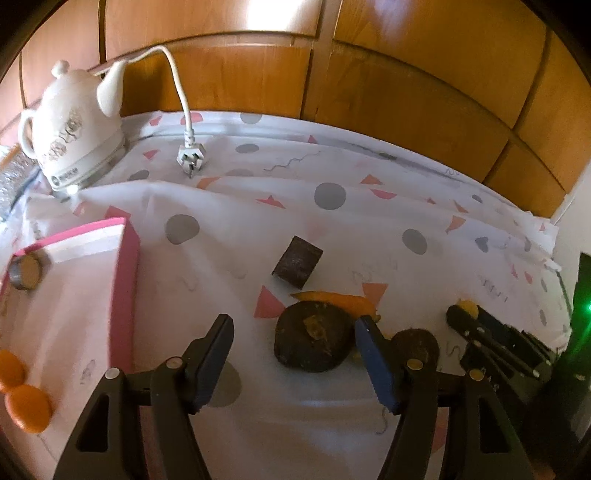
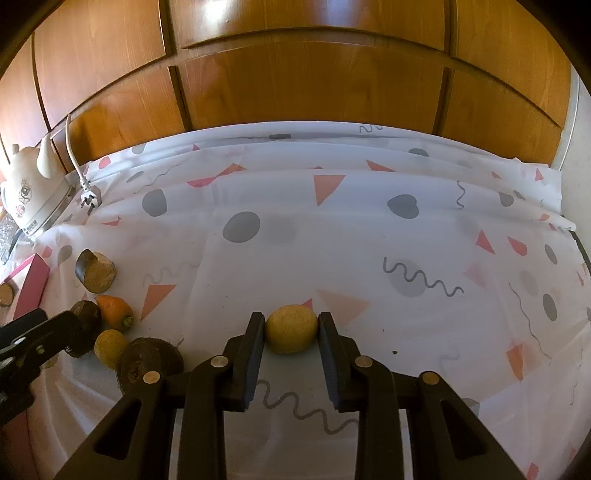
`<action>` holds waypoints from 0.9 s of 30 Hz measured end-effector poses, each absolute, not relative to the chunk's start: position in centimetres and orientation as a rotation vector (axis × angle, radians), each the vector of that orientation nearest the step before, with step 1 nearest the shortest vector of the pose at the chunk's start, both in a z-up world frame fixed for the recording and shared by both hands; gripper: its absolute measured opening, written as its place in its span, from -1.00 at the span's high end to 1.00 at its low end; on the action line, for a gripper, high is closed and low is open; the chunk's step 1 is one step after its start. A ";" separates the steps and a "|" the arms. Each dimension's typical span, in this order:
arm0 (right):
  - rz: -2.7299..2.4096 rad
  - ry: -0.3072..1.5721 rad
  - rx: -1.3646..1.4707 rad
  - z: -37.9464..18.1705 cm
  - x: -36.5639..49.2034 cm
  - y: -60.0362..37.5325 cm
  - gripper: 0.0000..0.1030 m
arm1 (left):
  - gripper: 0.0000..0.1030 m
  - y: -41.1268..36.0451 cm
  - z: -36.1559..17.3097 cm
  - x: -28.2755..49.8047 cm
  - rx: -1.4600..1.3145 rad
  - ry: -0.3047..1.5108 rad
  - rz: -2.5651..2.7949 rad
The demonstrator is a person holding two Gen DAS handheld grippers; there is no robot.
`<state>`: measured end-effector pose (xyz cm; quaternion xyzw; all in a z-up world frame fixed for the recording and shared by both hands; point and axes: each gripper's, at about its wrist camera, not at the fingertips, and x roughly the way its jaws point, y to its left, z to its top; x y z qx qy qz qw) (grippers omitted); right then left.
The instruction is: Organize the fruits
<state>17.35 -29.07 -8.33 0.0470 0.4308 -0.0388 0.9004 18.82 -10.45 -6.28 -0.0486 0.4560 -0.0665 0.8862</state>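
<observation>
Fruit sorting partly done, most pieces left on the table

The right gripper point(image 2: 291, 334) has its jaws closed on a yellow fruit point(image 2: 291, 332) resting on the table point(image 2: 369, 236); the left gripper point(image 1: 295, 354) is wide open around a dark fruit point(image 1: 312, 341). Two orange pieces point(image 1: 22, 391) already lie in the pink tray point(image 1: 123, 280) at left; the carrot point(image 2: 114, 308) and the rest wait

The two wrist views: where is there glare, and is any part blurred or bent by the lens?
Left wrist view: glare on the wooden cabinet at top; the pink box looks soft; the tablecloth edge curves from fisheye distortion. Right wrist view: a similar bright patch on the cabinet; the round yellow fruit looks sharp.
</observation>
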 end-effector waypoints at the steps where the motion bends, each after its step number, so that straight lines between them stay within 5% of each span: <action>1: -0.080 0.892 0.097 -8.3 17.4 -29.1 0.43 | -0.34 -10.6 -6.4 19.1 -0.100 0.951 -0.142; 6: -0.080 0.893 0.092 -8.4 17.5 -29.0 0.43 | -0.27 -10.5 -7.4 20.1 -0.158 0.998 -0.184; 8: -0.082 0.893 0.088 -8.4 17.5 -28.9 0.43 | 0.06 -10.5 -7.5 19.9 -0.173 0.992 -0.215; 27: 0.053 0.916 0.044 -8.1 11.7 -27.3 0.44 | 0.09 -9.9 -7.1 9.5 -0.128 0.969 -0.352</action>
